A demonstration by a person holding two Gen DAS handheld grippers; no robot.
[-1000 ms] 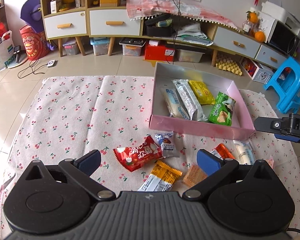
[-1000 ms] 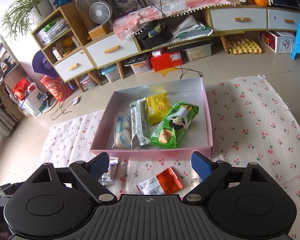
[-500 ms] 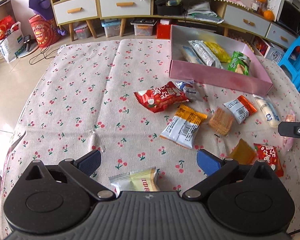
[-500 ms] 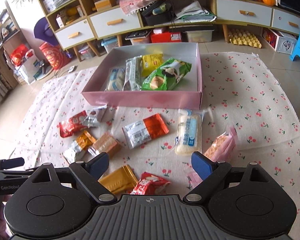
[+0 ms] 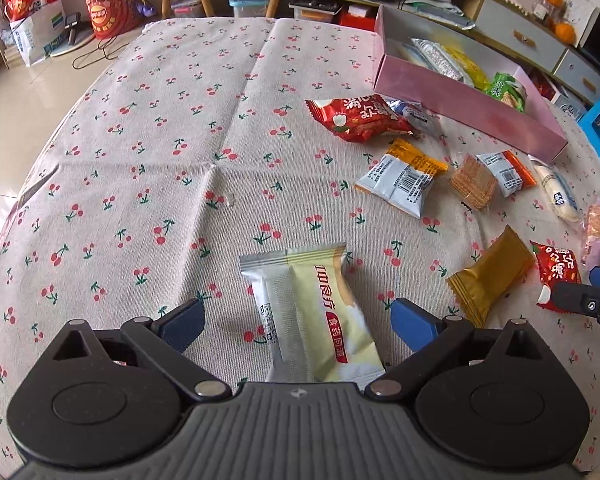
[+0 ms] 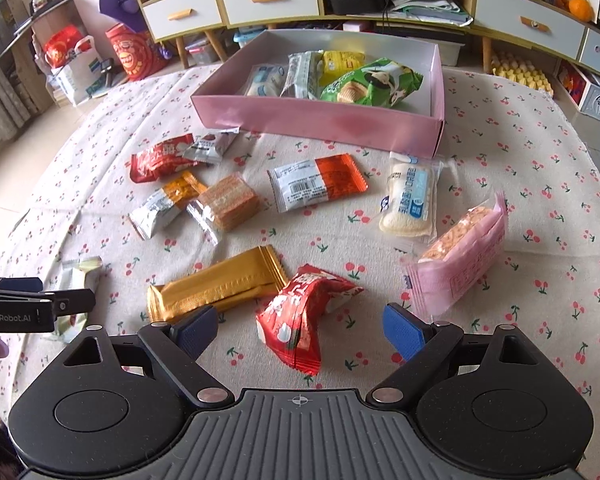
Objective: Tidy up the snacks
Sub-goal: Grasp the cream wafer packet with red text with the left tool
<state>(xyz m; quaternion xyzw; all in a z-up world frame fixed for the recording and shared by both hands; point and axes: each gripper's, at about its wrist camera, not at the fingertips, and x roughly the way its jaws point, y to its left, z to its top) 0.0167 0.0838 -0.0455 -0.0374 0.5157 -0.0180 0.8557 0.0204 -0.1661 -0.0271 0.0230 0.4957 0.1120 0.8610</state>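
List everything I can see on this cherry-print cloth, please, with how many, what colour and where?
Box: one, pink, far side of cloth; holds four packets (white, silver, yellow, green).
Red packets: two; one near the box, one between the right gripper's fingers.
Gold packet: one, beside that red one.
Pink packet: one, right.
White-and-blue packet: one, in front of the box.
White-and-orange packets: two, middle.
Wafer pack: one, clear wrap.
Pale yellow packet: one, between the left gripper's fingers.
Left gripper: open.
Right gripper: open.

snacks (image 6: 318, 186) loose by pink box (image 6: 320, 118)
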